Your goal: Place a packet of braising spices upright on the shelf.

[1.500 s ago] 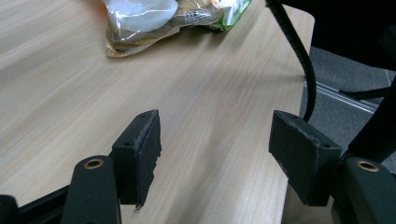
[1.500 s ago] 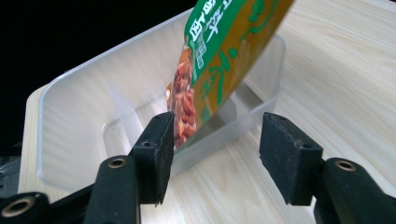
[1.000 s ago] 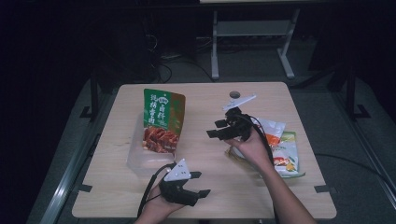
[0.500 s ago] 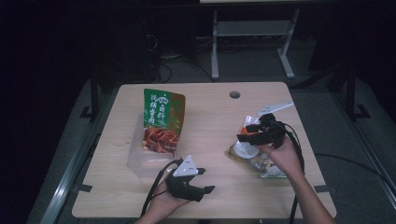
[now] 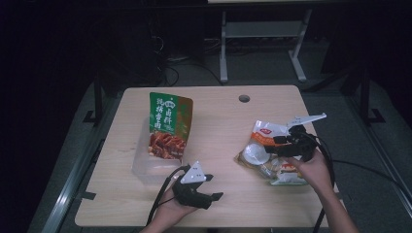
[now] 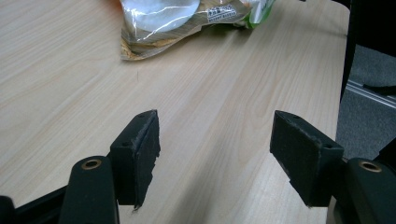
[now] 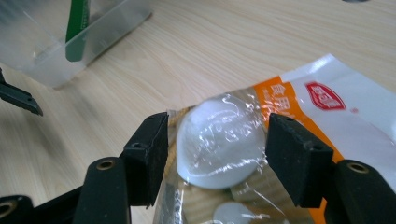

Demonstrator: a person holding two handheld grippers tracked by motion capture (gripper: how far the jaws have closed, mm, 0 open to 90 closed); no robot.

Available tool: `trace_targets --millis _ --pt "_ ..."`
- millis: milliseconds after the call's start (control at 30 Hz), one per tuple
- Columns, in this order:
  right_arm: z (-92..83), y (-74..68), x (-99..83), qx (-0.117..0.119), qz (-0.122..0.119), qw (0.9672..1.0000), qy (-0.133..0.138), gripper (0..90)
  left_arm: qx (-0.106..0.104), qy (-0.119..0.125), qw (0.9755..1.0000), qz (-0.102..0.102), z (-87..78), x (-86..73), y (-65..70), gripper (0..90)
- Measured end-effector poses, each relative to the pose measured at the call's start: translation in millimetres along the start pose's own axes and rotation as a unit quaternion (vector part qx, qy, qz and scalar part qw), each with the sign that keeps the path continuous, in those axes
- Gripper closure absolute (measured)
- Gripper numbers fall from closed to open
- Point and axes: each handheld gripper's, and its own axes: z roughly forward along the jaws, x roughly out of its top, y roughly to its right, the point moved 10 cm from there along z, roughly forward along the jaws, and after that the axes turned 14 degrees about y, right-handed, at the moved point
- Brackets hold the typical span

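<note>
A clear packet of white round buns (image 7: 219, 140) lies on top of a small pile of snack packets (image 5: 265, 155) at the table's right. My right gripper (image 7: 217, 154) is open, one jaw on each side of a white bun and just above the film. It also appears in the high view, right gripper (image 5: 273, 145), over the pile's left part. My left gripper (image 5: 213, 187) rests open near the front edge, with only bare wood between the left gripper (image 6: 215, 163) jaws. The packet pile (image 6: 173, 14) lies farther off in that view.
A green and red snack bag (image 5: 167, 126) stands upright in a clear plastic container (image 5: 145, 167) at the table's left; the container (image 7: 70, 37) also appears beyond the right gripper. A cable hole (image 5: 244, 98) sits near the back edge. The table's right edge (image 6: 343, 70) is close.
My right gripper has moved from the table's middle to the right and come down over the packet pile. My left gripper has shifted slightly right along the front edge.
</note>
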Motion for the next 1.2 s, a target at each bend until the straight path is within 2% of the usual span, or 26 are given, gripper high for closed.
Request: trace_targets --millis 267,400,533,600,667,733,1000,1200 --pt "-8.2 13.0 -9.1 -0.016 -0.003 0.9998 -0.010 38.6 -0.002 0.005 1.0000 0.003 -1.1 0.6 1.6 32.3" --pt "-14.2 20.1 -13.9 -0.029 0.007 0.9995 -0.010 38.8 -0.003 0.004 1.0000 0.004 -1.2 0.5 1.9 32.3" --pt "-21.4 33.3 -23.5 -0.050 0.012 0.9984 -0.021 38.9 -0.004 0.005 1.0000 0.003 -1.2 1.0 2.8 32.3" --pt "-22.2 36.5 -25.1 -0.052 0.012 0.9983 -0.022 38.9 -0.005 0.006 1.0000 0.003 -1.4 1.8 2.2 32.2" --pt "-24.7 44.4 -29.9 -0.063 0.023 0.9974 -0.027 38.6 -0.005 0.009 0.9999 0.002 -1.5 2.4 2.1 32.0" --pt "-24.9 46.9 -31.1 -0.066 0.024 0.9972 -0.025 38.3 -0.004 0.009 0.9999 0.001 -1.9 2.6 2.0 32.1" --pt "-24.2 62.9 -41.8 -0.086 0.054 0.9944 -0.030 35.2 -0.004 0.013 0.9999 0.002 -2.6 4.2 1.9 32.0" --pt "-17.2 68.5 -44.0 -0.085 0.061 0.9940 -0.034 34.7 -0.006 0.012 0.9999 0.002 -2.1 4.2 2.0 31.9"
